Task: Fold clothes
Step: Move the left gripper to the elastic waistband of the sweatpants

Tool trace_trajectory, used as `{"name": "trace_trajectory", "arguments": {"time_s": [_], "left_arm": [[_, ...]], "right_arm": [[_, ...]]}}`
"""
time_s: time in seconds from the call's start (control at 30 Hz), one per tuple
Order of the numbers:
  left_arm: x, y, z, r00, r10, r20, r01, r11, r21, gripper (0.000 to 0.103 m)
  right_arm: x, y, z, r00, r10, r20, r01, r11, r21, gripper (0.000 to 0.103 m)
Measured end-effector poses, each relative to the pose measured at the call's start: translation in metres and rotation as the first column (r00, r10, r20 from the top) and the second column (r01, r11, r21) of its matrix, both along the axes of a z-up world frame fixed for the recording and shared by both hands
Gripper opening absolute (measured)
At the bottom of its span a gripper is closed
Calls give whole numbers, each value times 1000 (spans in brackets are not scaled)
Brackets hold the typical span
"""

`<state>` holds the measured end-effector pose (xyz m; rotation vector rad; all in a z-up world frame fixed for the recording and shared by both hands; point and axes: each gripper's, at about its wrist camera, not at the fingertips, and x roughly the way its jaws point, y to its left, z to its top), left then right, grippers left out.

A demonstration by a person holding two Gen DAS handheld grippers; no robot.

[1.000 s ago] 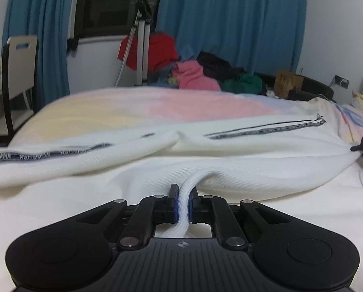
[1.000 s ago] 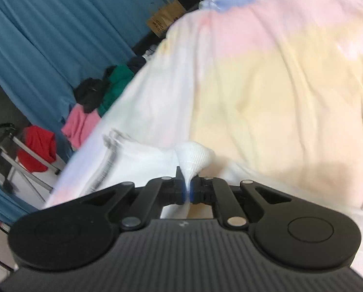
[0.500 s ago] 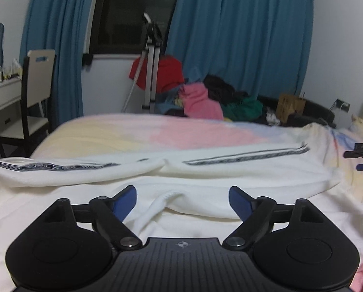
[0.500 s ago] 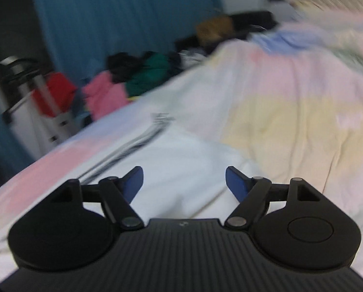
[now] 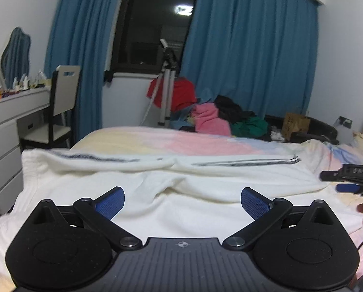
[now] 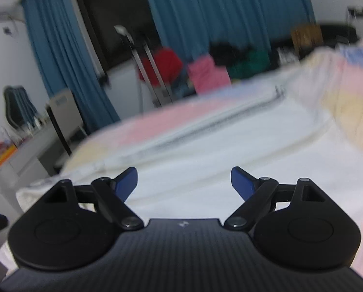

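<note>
A white garment [image 5: 181,182] with a dark patterned stripe along its far edge lies spread across the bed. My left gripper [image 5: 182,200] hangs above its near part, jaws opening wide, nothing between the blue pads. The same white garment [image 6: 205,150] shows blurred in the right wrist view. My right gripper [image 6: 183,181] is over it, jaws opening, with nothing between them. The right gripper's tip [image 5: 347,180] and a hand show at the right edge of the left wrist view.
The bed has a pastel pink, yellow and blue cover [image 5: 181,138]. A pile of clothes [image 5: 213,119] and a tripod [image 5: 167,85] stand beyond it by blue curtains. A chair [image 5: 59,107] and white dresser [image 5: 6,131] are at the left.
Both grippers were shut on white cloth a second ago; both have let go, opened wide and pulled back and up. The right one has also rolled level.
</note>
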<state>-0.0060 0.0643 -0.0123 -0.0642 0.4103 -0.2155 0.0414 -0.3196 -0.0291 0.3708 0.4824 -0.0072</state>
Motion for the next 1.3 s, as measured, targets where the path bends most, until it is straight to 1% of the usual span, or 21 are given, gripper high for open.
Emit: {"name": "trace_trajectory", "arguments": {"time_s": [0.1,0.17,0.27,0.33,0.43,0.53,0.63,0.7,0.77,0.83,0.87,0.9,0.93,0.97,1.07,1.1,1.23,1.3], "left_arm": [[5,5,-10,997,55,-55,-53,998,31,103],[11,9,-15,992,93,-81,-90,995,40,103],[21,21,-24,977,164,-140,-162,987,22,103],[25,32,-30,960,214,-181,-216,976,8,103],[31,50,-37,926,283,-251,-295,956,-10,103],[30,67,-35,895,349,-277,-371,928,-29,103],[30,86,-29,858,407,-314,-441,896,-42,103],[31,103,-25,822,449,-350,-493,869,-42,103],[32,119,-22,780,493,-385,-542,840,-21,103],[31,140,-19,743,521,-420,-584,812,-25,102],[28,157,-20,732,506,-456,-601,795,-84,102],[26,173,-21,720,487,-494,-620,772,-142,101],[25,190,-25,701,462,-544,-647,733,-211,100],[23,207,-30,676,436,-594,-678,684,-269,100],[18,249,-45,619,386,-684,-746,562,-358,98],[16,259,-47,609,390,-691,-758,542,-362,98],[13,275,-60,614,389,-687,-762,520,-386,98],[12,273,-67,627,375,-682,-749,531,-396,99]], "right_arm": [[-1,0,5,999,-27,24,29,998,-57,85],[-2,-1,5,998,-31,59,35,998,-58,85],[-1,1,1,998,-31,55,35,997,-76,85],[0,3,-2,999,-30,46,34,996,-79,85],[-1,-1,-3,999,-35,38,37,998,-51,85],[-6,-4,-4,998,-49,42,50,998,-44,85],[-9,-6,-5,997,-57,47,59,997,-46,85],[-10,-7,-6,997,-58,45,59,997,-42,85],[-10,-10,-7,998,-57,40,59,998,-34,85],[-8,-12,-8,998,-59,28,60,998,-27,85],[-7,-13,-9,998,-61,23,62,998,-21,85],[-7,-14,-9,998,-64,18,64,998,-15,85],[-7,-15,-10,998,-66,16,66,998,-11,85],[-7,-16,-10,998,-68,14,68,998,-7,85],[-6,-17,-12,997,-80,2,80,997,-6,85],[-5,-17,-12,996,-85,-5,85,996,-8,85],[-2,-18,-15,995,-99,-29,98,995,-11,85],[-2,-19,-16,994,-102,-38,102,995,-13,85]]}}
